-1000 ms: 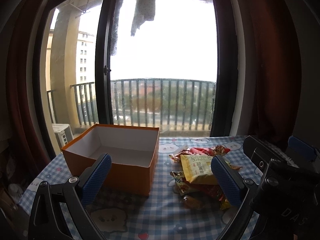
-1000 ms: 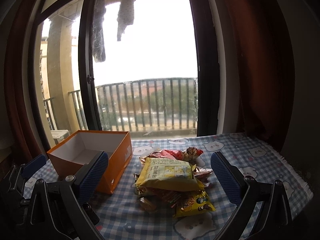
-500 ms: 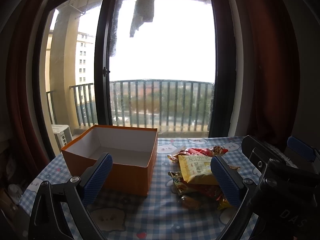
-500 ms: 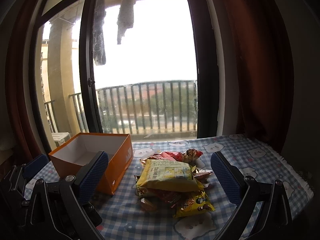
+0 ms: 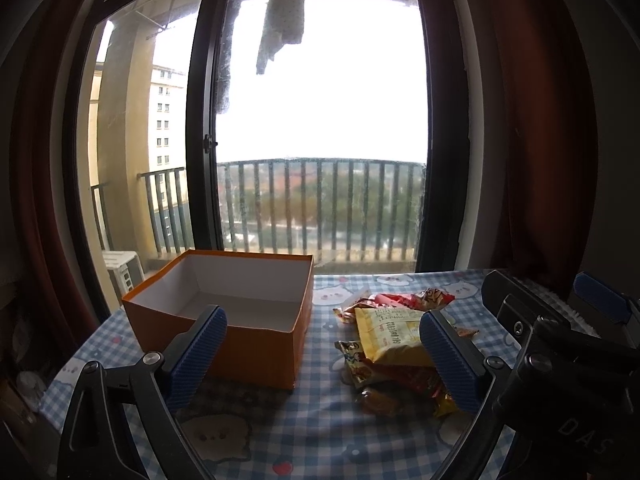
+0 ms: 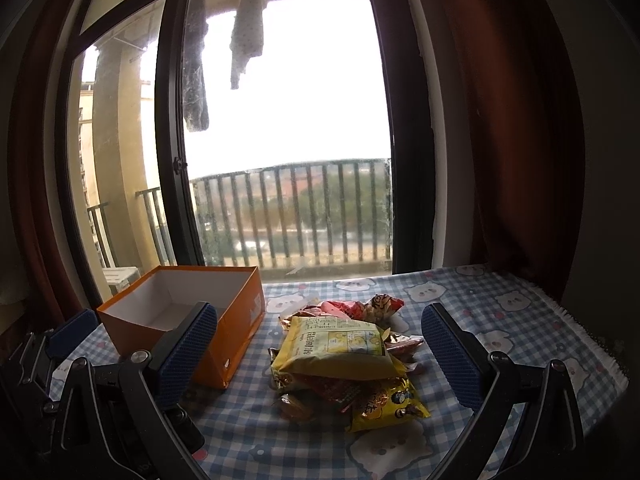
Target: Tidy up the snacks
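- The snack pile (image 6: pixel 344 360) lies on the blue checked tablecloth (image 6: pixel 500 312), a large yellow bag (image 6: pixel 340 346) on top, a small yellow packet (image 6: pixel 386 404) at its near edge.
- Just left of it stands the orange box (image 5: pixel 232 320), open, its white inside bare.
- I hold my left gripper (image 5: pixel 324 360) wide open, gripping nothing, before the box and pile.
- My right gripper (image 6: pixel 320 356) is equally spread and empty, framing the pile.

The black plastic body of the right gripper (image 5: pixel 576 420), seen from the left wrist view, bore the pale letters "DAS". Print on the flat yellow snack packet (image 6: pixel 340 346) and the small yellow foil packet (image 6: pixel 386 402) was too small to read.
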`<state>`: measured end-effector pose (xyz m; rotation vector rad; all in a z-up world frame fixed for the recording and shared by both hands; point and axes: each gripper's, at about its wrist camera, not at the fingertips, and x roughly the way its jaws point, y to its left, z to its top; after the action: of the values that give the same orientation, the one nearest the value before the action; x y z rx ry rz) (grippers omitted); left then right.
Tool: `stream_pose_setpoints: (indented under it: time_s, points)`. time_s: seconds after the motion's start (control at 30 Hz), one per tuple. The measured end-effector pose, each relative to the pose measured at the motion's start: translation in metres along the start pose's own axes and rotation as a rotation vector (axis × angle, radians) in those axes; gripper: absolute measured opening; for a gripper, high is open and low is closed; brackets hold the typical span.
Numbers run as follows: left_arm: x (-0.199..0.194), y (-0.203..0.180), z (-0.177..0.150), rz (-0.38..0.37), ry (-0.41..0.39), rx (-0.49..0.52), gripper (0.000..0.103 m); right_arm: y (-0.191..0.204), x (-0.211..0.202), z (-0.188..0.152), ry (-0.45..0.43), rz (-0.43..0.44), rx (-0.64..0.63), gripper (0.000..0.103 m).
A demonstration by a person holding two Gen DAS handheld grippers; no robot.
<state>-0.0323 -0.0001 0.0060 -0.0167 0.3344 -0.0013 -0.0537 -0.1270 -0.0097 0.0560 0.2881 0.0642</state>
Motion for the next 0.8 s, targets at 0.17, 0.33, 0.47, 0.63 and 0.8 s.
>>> stream_pose_setpoints:
  time_s: [0.17,0.33,0.47,0.63,0.8]
  points:
    - [-0.0001,-0.0002,0.0003,-0.004,0.003,0.000,0.097,-0.0002,-0.0002,-0.0011,0.003,-0.002,0.002,0.103]
    - [-0.0003,0.0006,-0.0004,-0.006,0.008,-0.004,0.097,-0.0002,-0.0003,-0.0015,0.008,0.000,0.004,0.103]
    - [-0.0013,0.0029,-0.0010,-0.002,0.009,-0.008,0.097,0.0004,-0.0009,-0.0014,0.011,0.005,0.001,0.103]
    - [-0.0002,0.0046,-0.0020,-0.001,0.014,-0.010,0.097,0.0012,-0.0008,-0.0017,0.015,0.003,0.000,0.103]
    - [0.0055,0.0051,-0.0034,-0.005,0.021,-0.024,0.097,0.0024,0.0008,-0.0015,0.018,-0.001,-0.003,0.103]
